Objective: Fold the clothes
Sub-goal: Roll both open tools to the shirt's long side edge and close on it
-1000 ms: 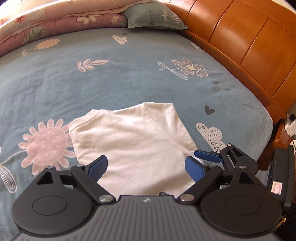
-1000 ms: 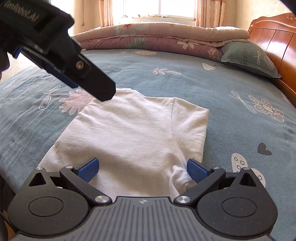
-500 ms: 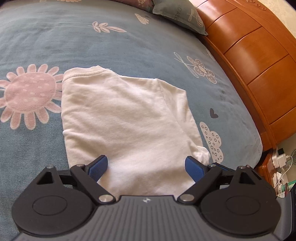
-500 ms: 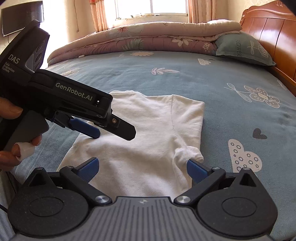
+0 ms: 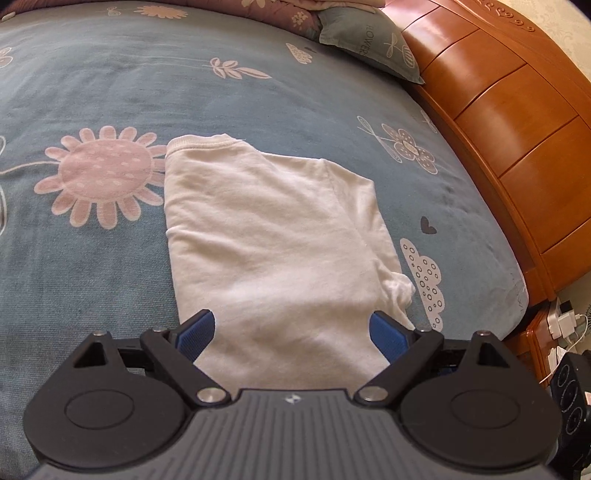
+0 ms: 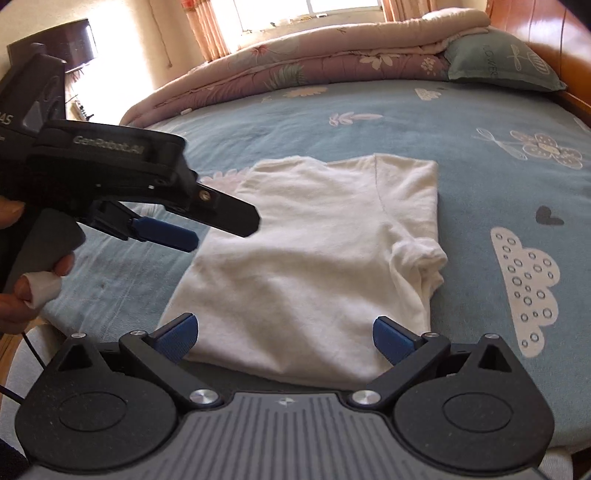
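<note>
Since a second ago the left gripper (image 5: 291,332) has swung round and dropped lower, so the white shirt (image 5: 273,236) now fills more of its view, and the pillow (image 5: 369,40) has slid toward the top edge. In the right wrist view the left gripper (image 6: 218,225) has come down from the top corner to hang beside the shirt's left edge, with the hand (image 6: 22,291) on its grip now in sight. The right gripper (image 6: 286,334) has crept closer to the shirt's near hem.

Both grippers have their jaws wide apart, with nothing clamped; the shirt lies below and between the blue pads, untouched.

The shirt lies folded on a blue bedspread (image 5: 92,92) printed with flowers, near the foot corner. A wooden headboard (image 5: 517,129) runs along the side beyond the shirt, a rolled quilt (image 6: 314,62) lies past it, and a curtained window (image 6: 295,14) glares behind.

The shirt's near hem is cut off by the gripper bodies. One finger of the hand wears a white wrap.
</note>
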Demonstrator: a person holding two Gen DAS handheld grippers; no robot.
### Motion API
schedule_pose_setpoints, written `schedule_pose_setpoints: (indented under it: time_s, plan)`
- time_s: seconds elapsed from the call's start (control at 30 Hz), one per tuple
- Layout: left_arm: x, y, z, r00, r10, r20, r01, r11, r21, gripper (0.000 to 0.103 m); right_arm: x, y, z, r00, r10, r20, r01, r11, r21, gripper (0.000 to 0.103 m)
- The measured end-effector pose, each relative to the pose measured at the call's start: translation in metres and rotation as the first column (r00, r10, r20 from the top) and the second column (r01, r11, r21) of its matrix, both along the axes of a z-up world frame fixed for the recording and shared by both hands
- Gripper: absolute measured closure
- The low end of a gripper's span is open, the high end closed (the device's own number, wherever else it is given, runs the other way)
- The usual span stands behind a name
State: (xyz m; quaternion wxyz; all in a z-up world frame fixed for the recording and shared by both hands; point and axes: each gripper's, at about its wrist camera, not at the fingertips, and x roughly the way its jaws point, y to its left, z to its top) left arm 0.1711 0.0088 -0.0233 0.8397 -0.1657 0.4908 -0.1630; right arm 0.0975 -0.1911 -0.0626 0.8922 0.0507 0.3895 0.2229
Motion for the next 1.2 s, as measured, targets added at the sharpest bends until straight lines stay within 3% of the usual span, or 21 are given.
schedule_pose_setpoints:
  time_s: [0.23,0.43,0.63,0.97,1.2]
  plan:
    - [-0.006,0.003,-0.002,1.0,0.015,-0.009,-0.015,1.0,-0.014,0.012,-0.017,-0.017,0.009,1.0,0.024,-0.008,-0.023,0.991,0.131,0.0]
    - [-0.008,0.009,0.001,1.0,0.031,-0.002,-0.031,0.999,-0.031,0.012,-0.014,-0.018,-0.012,0.995,0.004,-0.097,0.007,0.994,0.108,0.0]
    - [-0.003,0.025,0.001,0.996,0.087,0.0,-0.087,0.993,-0.083,0.012,-0.009,-0.046,0.001,0.996,-0.038,-0.083,0.055,0.974,0.219,0.0]
    - [0.016,0.05,-0.018,0.984,0.171,-0.04,-0.175,0.969,-0.176,0.012,0.047,-0.101,0.005,0.973,-0.134,-0.186,0.201,0.89,0.408,0.0]
    - [0.037,0.068,-0.048,0.976,0.163,-0.142,-0.2,0.931,-0.305,0.012,0.111,-0.124,-0.02,0.928,-0.1,-0.358,0.281,0.819,0.5,0.0]
